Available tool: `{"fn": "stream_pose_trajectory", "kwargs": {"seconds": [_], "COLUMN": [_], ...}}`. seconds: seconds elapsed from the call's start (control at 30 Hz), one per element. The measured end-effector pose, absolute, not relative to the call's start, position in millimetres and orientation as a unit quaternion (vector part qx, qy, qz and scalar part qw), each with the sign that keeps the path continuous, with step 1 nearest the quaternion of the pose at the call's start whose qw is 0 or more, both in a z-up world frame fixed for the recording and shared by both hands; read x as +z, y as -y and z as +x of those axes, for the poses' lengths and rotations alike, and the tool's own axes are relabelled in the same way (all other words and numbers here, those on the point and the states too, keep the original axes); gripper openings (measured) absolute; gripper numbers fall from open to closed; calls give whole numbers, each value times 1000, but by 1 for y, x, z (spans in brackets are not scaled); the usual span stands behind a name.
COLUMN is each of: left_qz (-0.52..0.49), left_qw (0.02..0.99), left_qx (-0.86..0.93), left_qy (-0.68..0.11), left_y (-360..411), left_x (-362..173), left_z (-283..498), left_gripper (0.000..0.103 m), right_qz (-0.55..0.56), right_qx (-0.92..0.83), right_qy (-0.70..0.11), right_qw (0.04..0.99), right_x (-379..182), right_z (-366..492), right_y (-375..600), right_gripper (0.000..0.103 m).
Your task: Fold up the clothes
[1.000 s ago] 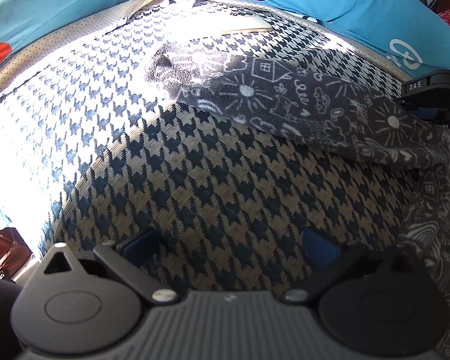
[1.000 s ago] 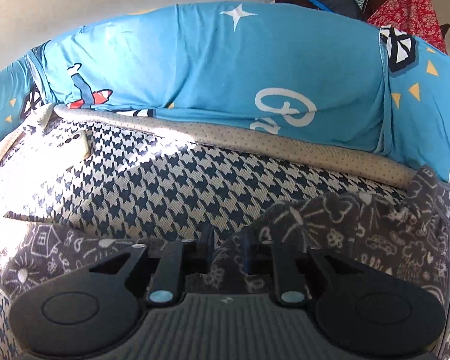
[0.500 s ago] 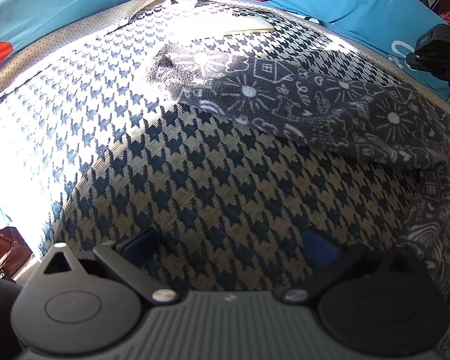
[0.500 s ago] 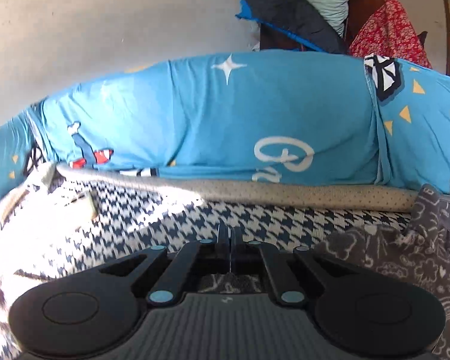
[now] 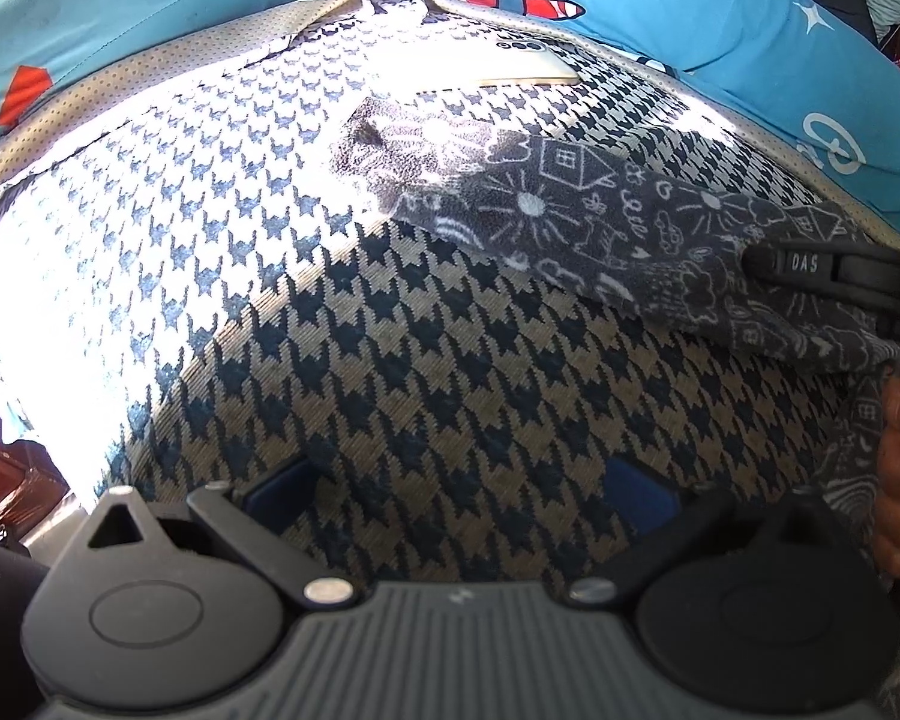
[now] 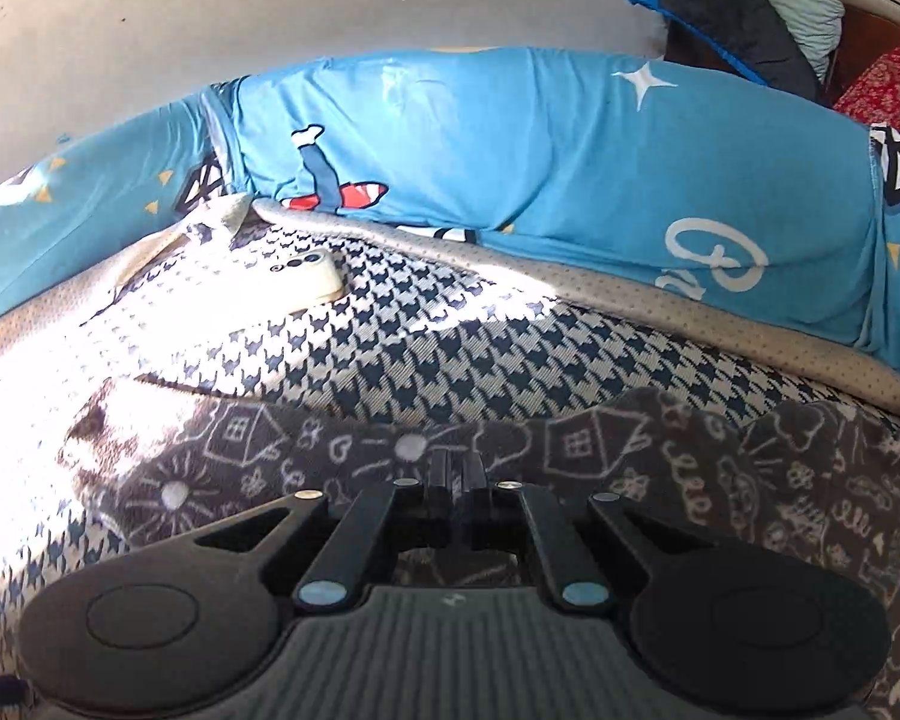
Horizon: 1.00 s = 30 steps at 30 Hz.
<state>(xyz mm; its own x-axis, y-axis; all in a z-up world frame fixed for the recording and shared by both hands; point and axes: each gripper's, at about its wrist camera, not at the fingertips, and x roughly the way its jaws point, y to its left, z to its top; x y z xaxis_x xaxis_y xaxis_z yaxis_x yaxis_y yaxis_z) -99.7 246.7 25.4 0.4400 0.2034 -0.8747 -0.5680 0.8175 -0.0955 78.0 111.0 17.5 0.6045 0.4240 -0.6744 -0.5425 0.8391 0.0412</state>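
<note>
Right gripper (image 6: 455,474) jaws clenched on grey doodle-print garment (image 6: 570,450); left gripper (image 5: 459,483) jaws released. Bare houndstooth cushion (image 5: 450,372) ahead. Garment lay stretched crosswise, sunlit end near phone (image 6: 306,276).

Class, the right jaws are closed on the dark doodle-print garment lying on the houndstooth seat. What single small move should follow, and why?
Probably carry the pinched edge across toward the garment's far, sunlit end. The right gripper is shut on that cloth, which lies stretched along the houndstooth cushion, while the left gripper hangs open over bare cushion, holding nothing.

Dark grey doodle-print garment (image 5: 600,222)
</note>
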Motion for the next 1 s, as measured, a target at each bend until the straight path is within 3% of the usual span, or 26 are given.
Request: {"fn": "stream_pose_trajectory", "kwargs": {"seconds": [0.13, 0.53, 1.0], "left_qz": [-201, -189, -107], "left_qw": [826, 827, 868], "left_qx": [241, 257, 204], "left_qy": [-469, -462, -440], "left_y": [-253, -261, -218], "left_x": [28, 29, 34], "left_z": [-104, -106, -101], "left_gripper": [103, 103, 103], "right_qz": [-100, -91, -53], "right_qx": [274, 276, 194], "right_qy": [-396, -429, -380], "right_qw": [871, 855, 903], "right_x": [-7, -2, 9], "right_z": [58, 9, -104], "right_y": [-115, -103, -41], "right_gripper": [5, 11, 12]}}
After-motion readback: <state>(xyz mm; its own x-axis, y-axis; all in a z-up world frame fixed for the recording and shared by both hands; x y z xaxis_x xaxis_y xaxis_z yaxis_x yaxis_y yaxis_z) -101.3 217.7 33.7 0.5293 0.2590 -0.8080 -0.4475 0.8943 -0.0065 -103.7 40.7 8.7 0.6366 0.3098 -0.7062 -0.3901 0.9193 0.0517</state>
